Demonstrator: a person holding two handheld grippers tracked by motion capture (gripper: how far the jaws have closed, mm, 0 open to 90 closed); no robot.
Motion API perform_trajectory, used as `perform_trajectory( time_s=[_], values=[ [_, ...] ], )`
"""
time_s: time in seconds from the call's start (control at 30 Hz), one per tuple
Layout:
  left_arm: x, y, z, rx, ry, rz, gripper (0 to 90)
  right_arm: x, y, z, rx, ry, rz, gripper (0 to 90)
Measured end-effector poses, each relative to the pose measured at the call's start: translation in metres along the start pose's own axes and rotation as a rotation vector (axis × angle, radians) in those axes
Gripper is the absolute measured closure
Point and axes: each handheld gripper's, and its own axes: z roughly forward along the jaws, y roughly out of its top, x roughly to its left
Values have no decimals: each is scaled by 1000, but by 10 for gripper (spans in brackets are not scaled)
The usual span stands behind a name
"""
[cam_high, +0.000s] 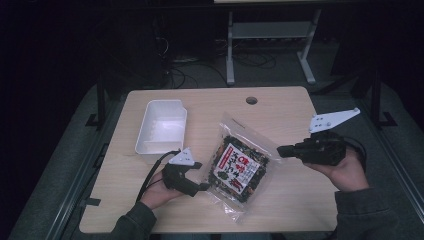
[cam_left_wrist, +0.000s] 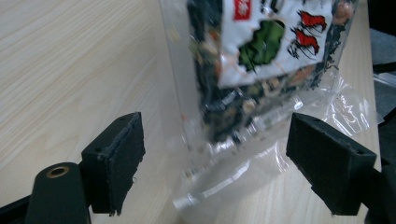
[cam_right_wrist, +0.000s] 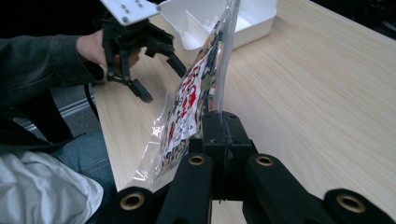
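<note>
A clear snack bag (cam_high: 239, 167) with a white, red and green label and dark mixed contents lies tilted near the table's middle. My right gripper (cam_high: 281, 150) is shut on the bag's right edge and lifts that side; in the right gripper view the bag (cam_right_wrist: 194, 93) rises on edge from the closed jaws of my right gripper (cam_right_wrist: 223, 122). My left gripper (cam_high: 202, 176) stands open at the bag's left edge. In the left gripper view the bag's clear lower corner (cam_left_wrist: 233, 158) lies between the spread jaws of my left gripper (cam_left_wrist: 215, 163), untouched. My left gripper (cam_right_wrist: 163, 84) is also open in the right gripper view.
A white rectangular tray (cam_high: 150, 145) sits at the table's back left, just beyond the left hand, and the tray (cam_right_wrist: 252, 25) looks empty. A round cable hole (cam_high: 251, 100) marks the far edge. Bare wood table (cam_high: 290, 200) lies to the front right.
</note>
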Motion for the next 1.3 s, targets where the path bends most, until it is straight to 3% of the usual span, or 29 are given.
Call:
perform_trajectory(
  time_s=[0.13,0.2,0.33,0.47,0.63,0.73,0.83,1.0,1.07,1.2,1.3],
  values=[
    [3,5,6,-1,-43,-11,228,0,8,3,-4,24,-23,898],
    [5,6,8,-16,-89,-28,281,-1,11,4,-9,29,-27,898],
    [5,5,10,-13,-97,-17,405,-4,15,8,-19,35,-30,898],
    [4,3,7,-26,-124,-4,600,-11,15,9,-49,24,-14,897],
    [-2,1,5,-32,-144,40,717,-23,7,14,-81,10,28,891],
    [-4,-1,3,-37,-146,54,729,-29,3,17,-107,22,47,881],
    [-5,-3,2,-37,-151,61,735,-33,1,20,-134,35,52,810],
    [-7,-3,0,-43,-140,76,739,-41,-8,28,-170,66,106,511],
    [-7,-3,0,-42,-137,82,740,-43,-14,34,-175,89,124,444],
    [-8,-3,0,-43,-137,82,739,-41,-24,47,-189,126,132,365],
    [-8,-4,-1,-44,-137,83,740,-37,-31,60,-180,138,134,360]
  ],
)
